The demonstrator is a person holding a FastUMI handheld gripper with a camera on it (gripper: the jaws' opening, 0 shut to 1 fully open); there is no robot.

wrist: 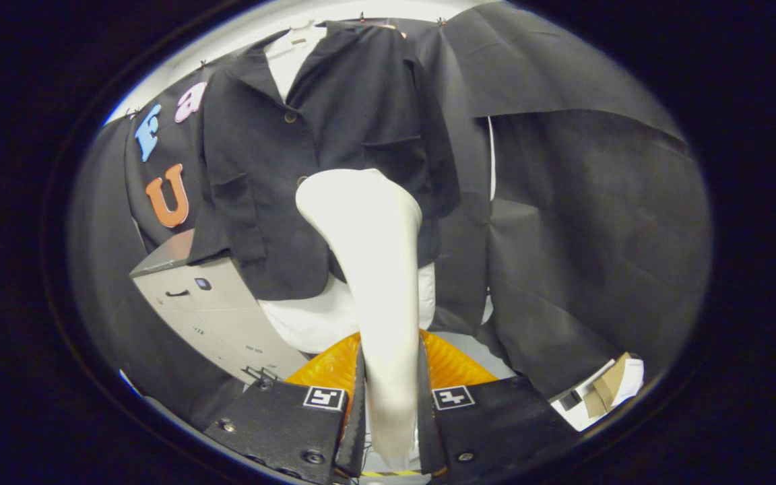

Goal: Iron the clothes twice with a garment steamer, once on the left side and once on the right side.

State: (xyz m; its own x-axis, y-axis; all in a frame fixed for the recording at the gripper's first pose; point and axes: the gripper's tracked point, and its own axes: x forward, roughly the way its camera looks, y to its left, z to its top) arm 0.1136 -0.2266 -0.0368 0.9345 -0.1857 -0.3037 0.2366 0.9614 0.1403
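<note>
Gripping the white garment steamer point(368, 269), the gripper point(390, 404) has both fingers point(354, 417) clamped on its handle; its head sits against the black jacket point(334, 135) hanging just beyond, near the middle.

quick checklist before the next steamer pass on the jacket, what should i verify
1. Grip: both fingers of the hand-held gripper press on the handle of the white steamer: ok.
2. Steamer upright, head pointing up toward the black jacket: ok.
3. Head touching the fabric: it overlaps the jacket's lower front, but contact or gap cannot be told: cannot tell.
4. Jacket hanging, front facing the steamer, over a white shirt: ok.
5. Steam coming out: none visible: cannot tell.
6. Nearby things: grey cabinet sits beside the jacket's hem, close to a pass on that side: not ok, watch it.
</note>
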